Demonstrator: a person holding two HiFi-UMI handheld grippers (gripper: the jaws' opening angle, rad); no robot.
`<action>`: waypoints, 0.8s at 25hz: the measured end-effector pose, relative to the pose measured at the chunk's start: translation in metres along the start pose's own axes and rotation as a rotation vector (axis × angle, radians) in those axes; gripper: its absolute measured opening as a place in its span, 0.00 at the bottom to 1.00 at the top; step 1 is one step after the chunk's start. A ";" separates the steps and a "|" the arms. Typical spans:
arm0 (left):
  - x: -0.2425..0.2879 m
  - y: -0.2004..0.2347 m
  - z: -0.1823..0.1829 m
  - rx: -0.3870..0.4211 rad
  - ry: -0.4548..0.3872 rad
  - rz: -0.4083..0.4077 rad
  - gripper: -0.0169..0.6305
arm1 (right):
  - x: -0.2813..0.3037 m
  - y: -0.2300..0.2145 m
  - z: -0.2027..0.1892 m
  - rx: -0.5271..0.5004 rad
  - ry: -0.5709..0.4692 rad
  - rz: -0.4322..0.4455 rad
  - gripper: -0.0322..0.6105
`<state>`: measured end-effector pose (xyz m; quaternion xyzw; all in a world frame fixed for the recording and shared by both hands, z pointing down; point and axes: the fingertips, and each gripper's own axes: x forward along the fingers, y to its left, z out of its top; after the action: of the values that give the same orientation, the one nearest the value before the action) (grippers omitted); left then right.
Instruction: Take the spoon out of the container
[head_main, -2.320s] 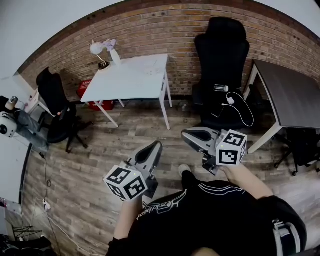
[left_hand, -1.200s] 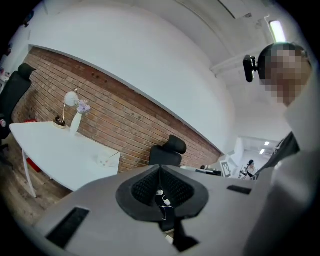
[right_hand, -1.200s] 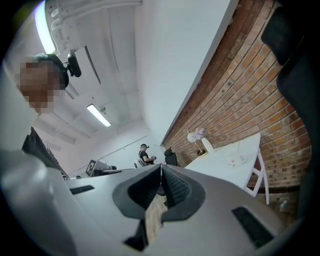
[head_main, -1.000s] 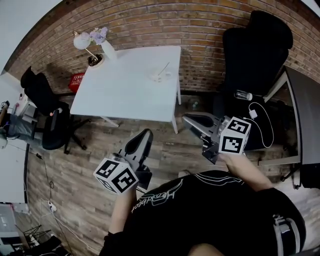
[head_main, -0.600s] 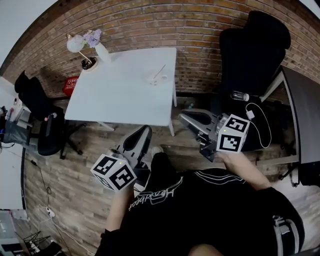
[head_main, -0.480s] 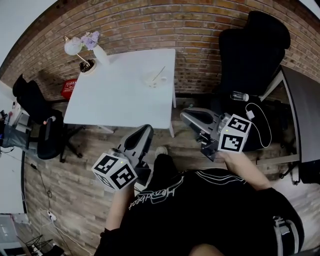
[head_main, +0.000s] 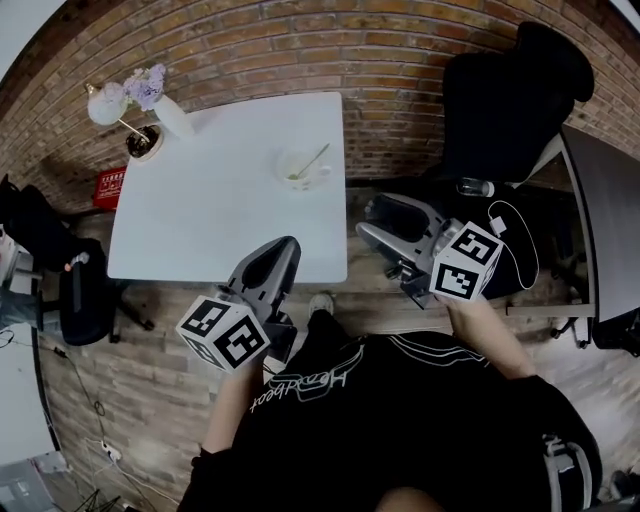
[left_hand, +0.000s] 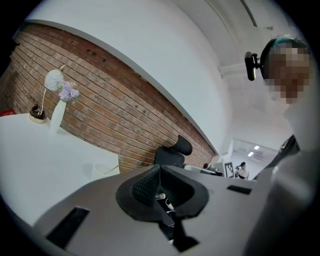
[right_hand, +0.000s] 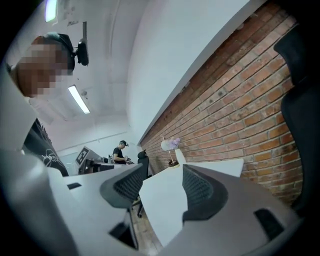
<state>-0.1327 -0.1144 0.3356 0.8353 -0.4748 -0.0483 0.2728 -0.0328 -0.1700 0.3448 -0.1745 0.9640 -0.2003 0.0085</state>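
A small clear container (head_main: 300, 170) stands near the far right corner of the white table (head_main: 200, 220), with a spoon (head_main: 313, 160) leaning in it, handle up and to the right. The left gripper view shows the container (left_hand: 98, 170) and spoon (left_hand: 112, 168) small, left of the jaws. My left gripper (head_main: 283, 247) hangs shut and empty over the table's near edge, well short of the container. My right gripper (head_main: 370, 222) is off the table's right side; its jaws are opening with nothing between them, only the table (right_hand: 165, 200) showing through the gap.
A vase of flowers (head_main: 160, 100) and a desk lamp (head_main: 112, 108) stand at the table's far left corner. A black office chair (head_main: 505, 100) and a dark table (head_main: 610, 200) are to the right, a brick wall behind. Another black chair (head_main: 70, 290) is at left.
The white table has come closer and now lies just under the left gripper. The right gripper's jaws have spread apart. The left gripper stays shut.
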 end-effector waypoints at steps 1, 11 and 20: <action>0.007 0.014 0.000 0.000 0.008 -0.003 0.04 | 0.010 -0.012 -0.004 -0.006 -0.002 -0.015 0.38; 0.052 0.124 0.008 -0.061 0.110 -0.027 0.04 | 0.085 -0.107 -0.024 -0.037 0.051 -0.176 0.42; 0.074 0.192 -0.012 -0.155 0.196 -0.027 0.04 | 0.129 -0.167 -0.063 0.039 0.124 -0.245 0.42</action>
<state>-0.2354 -0.2463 0.4554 0.8187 -0.4294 -0.0066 0.3812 -0.1042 -0.3329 0.4750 -0.2781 0.9300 -0.2290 -0.0724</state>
